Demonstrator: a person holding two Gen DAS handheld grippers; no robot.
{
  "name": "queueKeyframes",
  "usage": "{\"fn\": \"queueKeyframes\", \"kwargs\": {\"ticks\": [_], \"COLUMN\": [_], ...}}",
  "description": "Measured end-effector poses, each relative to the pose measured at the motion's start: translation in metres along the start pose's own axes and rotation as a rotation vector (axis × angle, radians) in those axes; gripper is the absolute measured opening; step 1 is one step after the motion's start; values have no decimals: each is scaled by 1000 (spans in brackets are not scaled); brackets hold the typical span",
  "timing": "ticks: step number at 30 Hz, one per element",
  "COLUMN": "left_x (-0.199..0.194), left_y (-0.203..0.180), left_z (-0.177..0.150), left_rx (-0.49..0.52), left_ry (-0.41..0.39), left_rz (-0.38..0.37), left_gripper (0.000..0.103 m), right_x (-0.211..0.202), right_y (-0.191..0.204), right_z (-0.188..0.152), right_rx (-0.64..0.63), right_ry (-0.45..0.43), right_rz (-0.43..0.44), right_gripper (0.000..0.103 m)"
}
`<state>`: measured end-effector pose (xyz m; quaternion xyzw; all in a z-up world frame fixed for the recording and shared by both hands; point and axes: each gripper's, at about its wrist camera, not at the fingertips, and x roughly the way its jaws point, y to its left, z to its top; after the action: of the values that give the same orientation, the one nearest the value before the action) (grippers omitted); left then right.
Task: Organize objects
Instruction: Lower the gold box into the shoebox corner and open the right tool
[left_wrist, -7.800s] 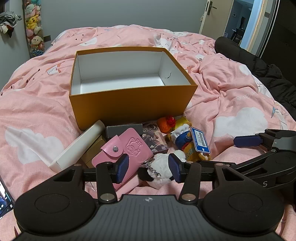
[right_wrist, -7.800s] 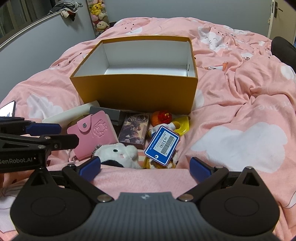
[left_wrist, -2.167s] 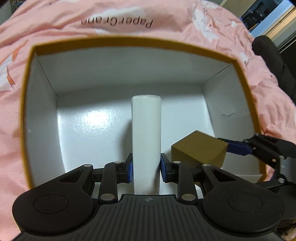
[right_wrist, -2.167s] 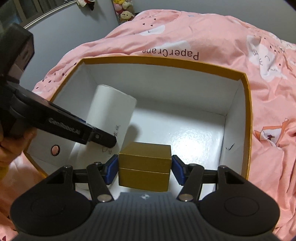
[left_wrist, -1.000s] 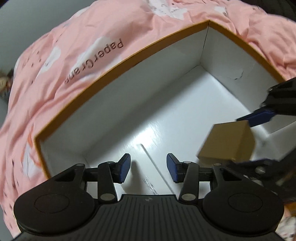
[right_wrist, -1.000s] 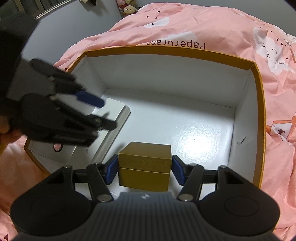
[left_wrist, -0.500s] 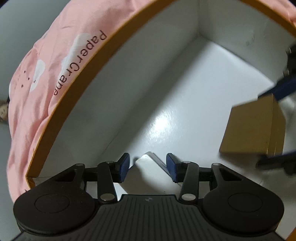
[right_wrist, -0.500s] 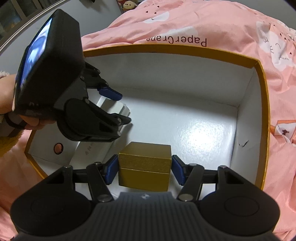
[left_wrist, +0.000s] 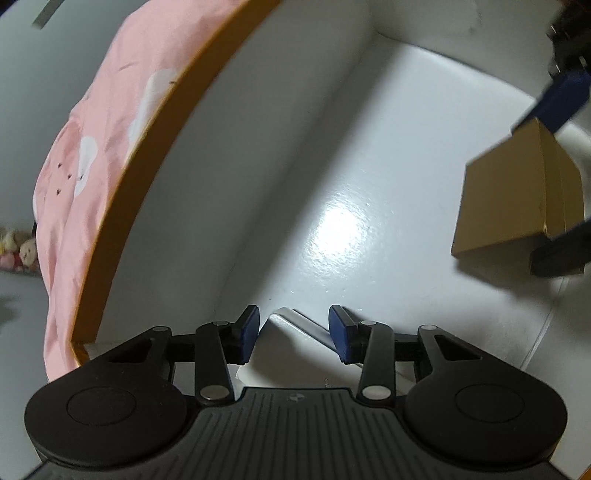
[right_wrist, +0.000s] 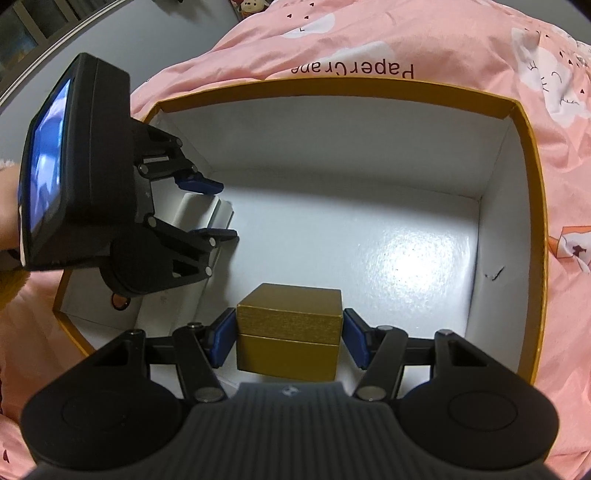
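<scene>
An orange box (right_wrist: 532, 184) with a white inside sits on the bed, and both grippers are in it. A long white box (right_wrist: 199, 210) lies on its floor along the left wall. My left gripper (left_wrist: 292, 332) straddles the white box's end (left_wrist: 291, 326). Its jaws are closing, with a thin gap still showing at each pad. In the right wrist view the left gripper (right_wrist: 212, 210) reaches in from the left. My right gripper (right_wrist: 290, 341) is shut on a gold cube box (right_wrist: 288, 325) near the front wall. The left wrist view has the gold box (left_wrist: 509, 192) at the right.
A pink quilt (right_wrist: 369, 44) with white clouds surrounds the orange box. Plush toys (left_wrist: 18, 254) stand far off by the wall. A person's hand (right_wrist: 5, 206) holds the left gripper, which carries a lit screen (right_wrist: 48, 155). The box floor is bare at its middle and right.
The left gripper has sunk and rolled inside the box, and its jaws have narrowed around the white box's end. The right gripper has held still with the gold box.
</scene>
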<state>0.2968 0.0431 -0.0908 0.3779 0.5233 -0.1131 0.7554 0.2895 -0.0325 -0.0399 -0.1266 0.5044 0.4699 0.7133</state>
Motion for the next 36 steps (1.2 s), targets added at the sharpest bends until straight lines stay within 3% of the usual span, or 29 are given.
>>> {"fn": "queueKeyframes", "kwargs": {"ticks": [2, 6, 9, 14, 23, 36], "left_x": [-15, -64, -87, -115, -76, -54], "left_y": [11, 53, 78, 90, 95, 90], "left_z": [-4, -24, -43, -103, -128, -137], "left_rx": [-89, -421, -630, -935, -1093, -1123], "left_ry": [-68, -210, -245, -293, -269, -280], "left_rz": [-32, -185, -204, -191, -249, -298], "left_gripper": [41, 41, 41, 41, 37, 33], "right_x": [-1, -3, -2, 2, 29, 78], "right_y": [0, -3, -1, 15, 34, 55], "right_z": [3, 8, 18, 42, 78, 102], "right_rx": [11, 58, 80, 95, 158, 176], "right_ry": [-7, -20, -44, -105, -153, -107], "right_rz": [4, 11, 9, 24, 51, 115], "right_gripper": [63, 62, 62, 62, 62, 64]}}
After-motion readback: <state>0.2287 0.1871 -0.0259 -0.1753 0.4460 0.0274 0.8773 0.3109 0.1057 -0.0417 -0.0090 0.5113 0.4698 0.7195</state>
